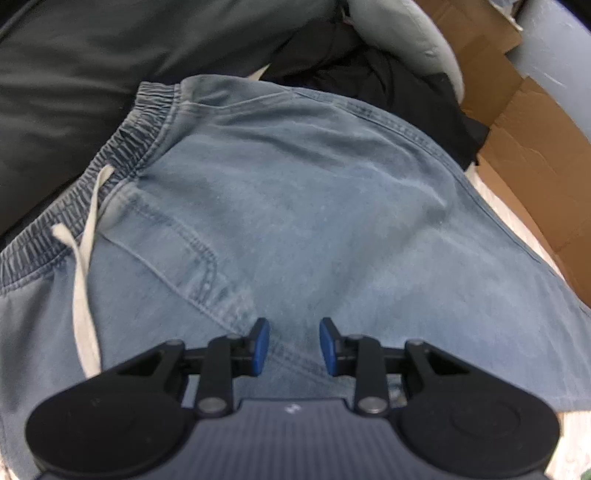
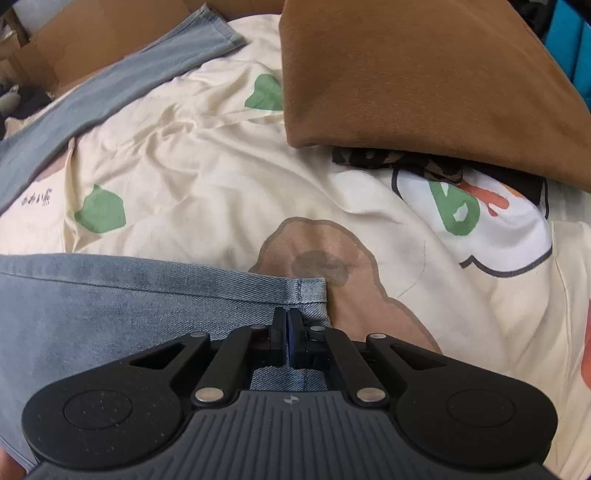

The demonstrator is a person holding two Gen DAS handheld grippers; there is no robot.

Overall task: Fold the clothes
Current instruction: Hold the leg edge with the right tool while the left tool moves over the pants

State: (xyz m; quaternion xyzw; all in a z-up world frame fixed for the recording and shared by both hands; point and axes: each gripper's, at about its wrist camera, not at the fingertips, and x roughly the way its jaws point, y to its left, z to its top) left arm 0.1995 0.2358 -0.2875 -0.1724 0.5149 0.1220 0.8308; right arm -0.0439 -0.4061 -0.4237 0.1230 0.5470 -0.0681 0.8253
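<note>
Light blue denim trousers [image 1: 295, 206] fill the left wrist view, elastic waistband [image 1: 122, 140] at the upper left with a white drawstring [image 1: 83, 266] lying across the front. My left gripper [image 1: 293, 343] hovers open just over the crotch seam, nothing between its blue pads. In the right wrist view my right gripper [image 2: 287, 325] is shut on the hem corner of one trouser leg [image 2: 147, 295], which lies on the cream printed bedsheet [image 2: 221, 184]. The other leg [image 2: 110, 85] stretches away at the upper left.
A brown folded cloth [image 2: 424, 81] lies at the upper right over a leopard-print piece [image 2: 406, 162]. Black clothes [image 1: 369, 70] and a pale pillow [image 1: 406, 33] sit beyond the waistband. Cardboard [image 1: 524, 147] lines the bed's edge, and a dark cushion [image 1: 74, 74] is at the left.
</note>
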